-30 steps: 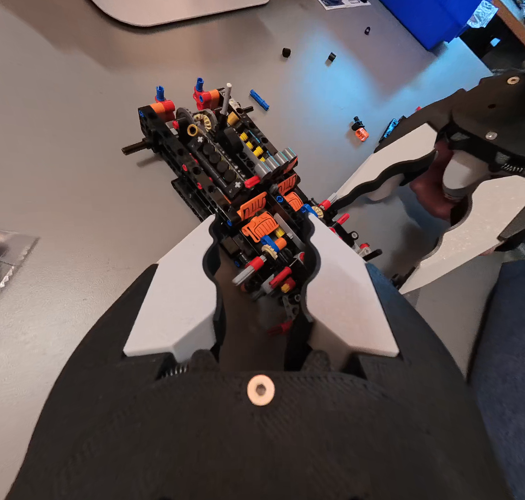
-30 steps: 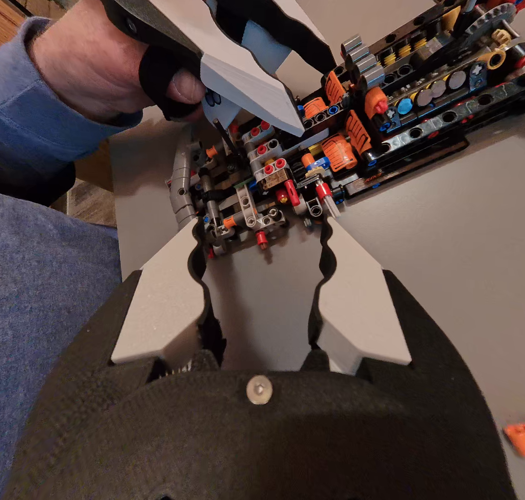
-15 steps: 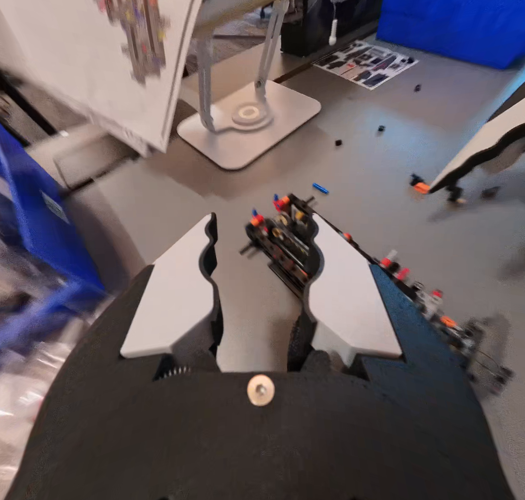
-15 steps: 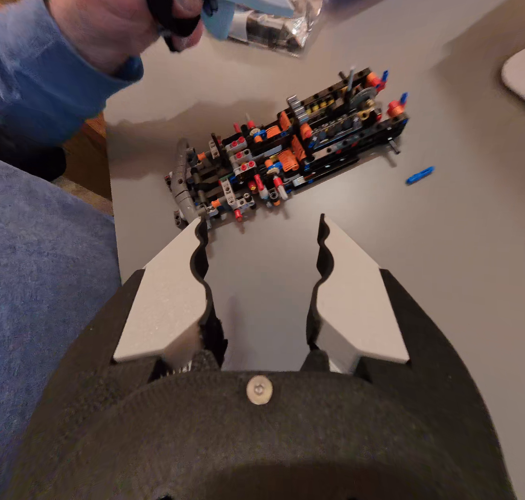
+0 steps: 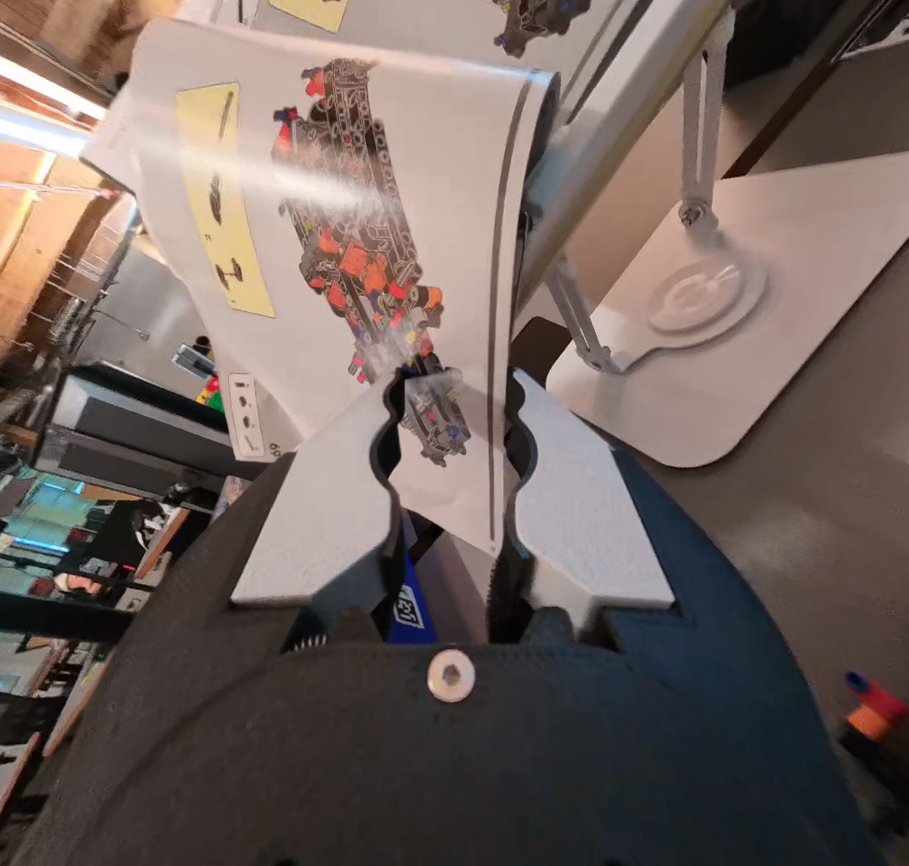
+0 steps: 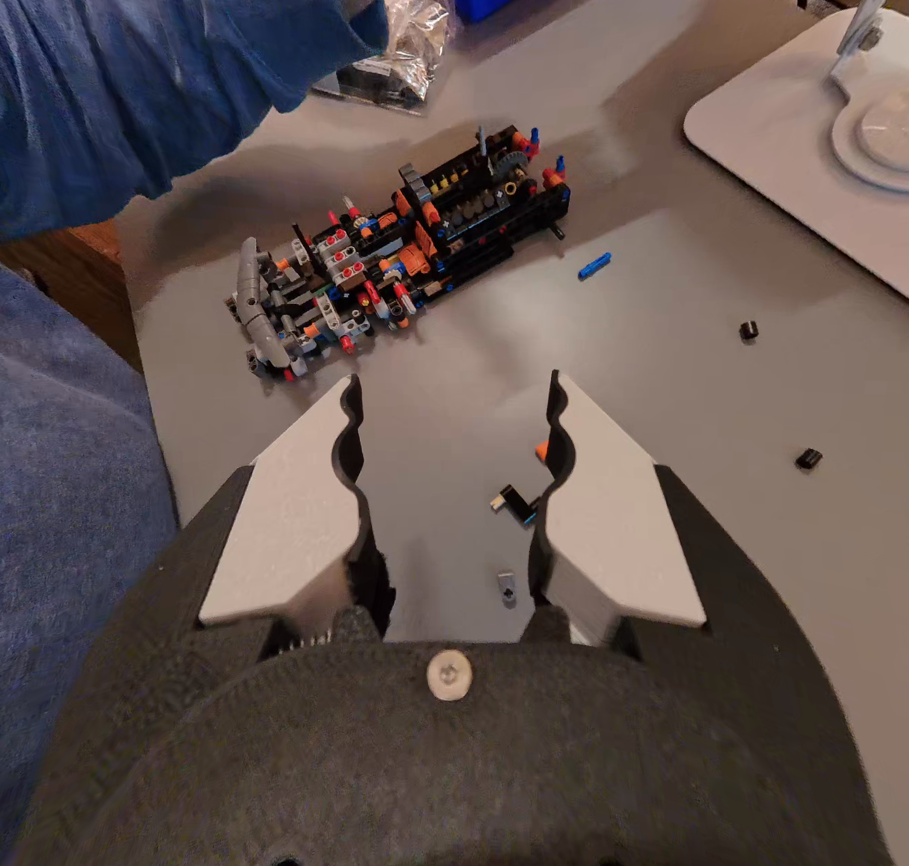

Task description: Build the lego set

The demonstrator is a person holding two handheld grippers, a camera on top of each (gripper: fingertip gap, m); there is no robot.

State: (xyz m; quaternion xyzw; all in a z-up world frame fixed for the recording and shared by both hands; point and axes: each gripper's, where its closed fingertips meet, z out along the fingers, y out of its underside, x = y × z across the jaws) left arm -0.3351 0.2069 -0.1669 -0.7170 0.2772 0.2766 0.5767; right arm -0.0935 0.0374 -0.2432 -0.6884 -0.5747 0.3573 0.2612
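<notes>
Left gripper point(image 5: 455, 390) gapes wide around the instruction page point(image 5: 344, 232); right gripper point(image 6: 452, 385) gapes wide, empty, short of the lego model point(image 6: 403, 252).

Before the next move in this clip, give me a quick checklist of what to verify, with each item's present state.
1. Left gripper empty: ok, jaws open; the instruction booklet page lies past them, whether it touches cannot be told.
2. Right gripper empty: ok, jaws open above the table.
3. Lego build resting on the table, untouched: ok.
4. Loose parts visible: ok, blue pin, two small black pieces, black part and grey part between the right jaws.
5. Booklet step readable: cannot tell, page blurred.
6. Path to build: not ok, blue sleeve hangs over it.
</notes>
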